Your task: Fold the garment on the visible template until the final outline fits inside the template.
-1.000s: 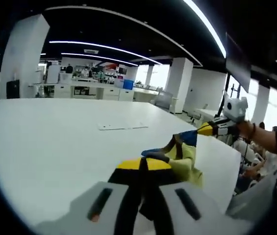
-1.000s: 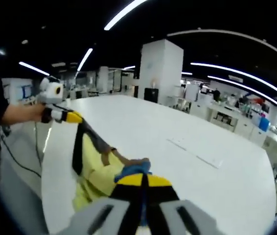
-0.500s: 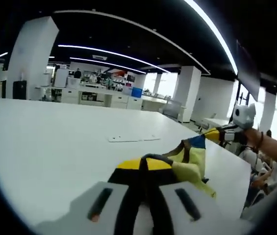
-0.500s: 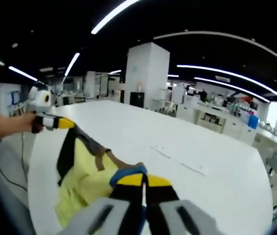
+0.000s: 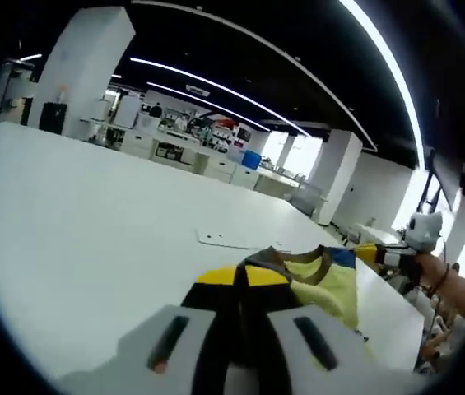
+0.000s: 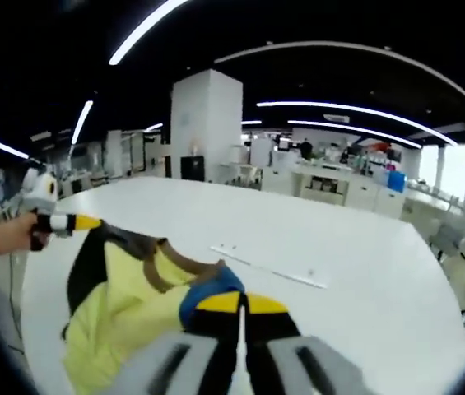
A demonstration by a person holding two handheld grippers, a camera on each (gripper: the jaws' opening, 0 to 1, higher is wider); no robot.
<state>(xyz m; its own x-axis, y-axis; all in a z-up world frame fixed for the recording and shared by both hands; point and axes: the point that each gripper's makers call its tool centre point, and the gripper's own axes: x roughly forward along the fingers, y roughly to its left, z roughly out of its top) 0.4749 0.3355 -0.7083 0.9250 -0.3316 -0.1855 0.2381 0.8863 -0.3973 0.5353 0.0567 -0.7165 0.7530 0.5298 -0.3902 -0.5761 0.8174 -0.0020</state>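
Both claws are clamped on the yellow garment (image 6: 125, 304), which hangs stretched between them above the near edge of the white table (image 5: 92, 230). The left claw (image 5: 240, 284) pinches one dark-trimmed corner, the right claw (image 6: 240, 306) a blue-edged one. A pale outline farther along the table is possibly the template (image 6: 269, 267).

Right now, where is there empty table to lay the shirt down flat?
The big white table is bare beyond the thin pale template outline, out to its far edge. Its near-left side is bare too. It is crowded where the yellow garment with dark and blue trim hangs between the right gripper and the left gripper.
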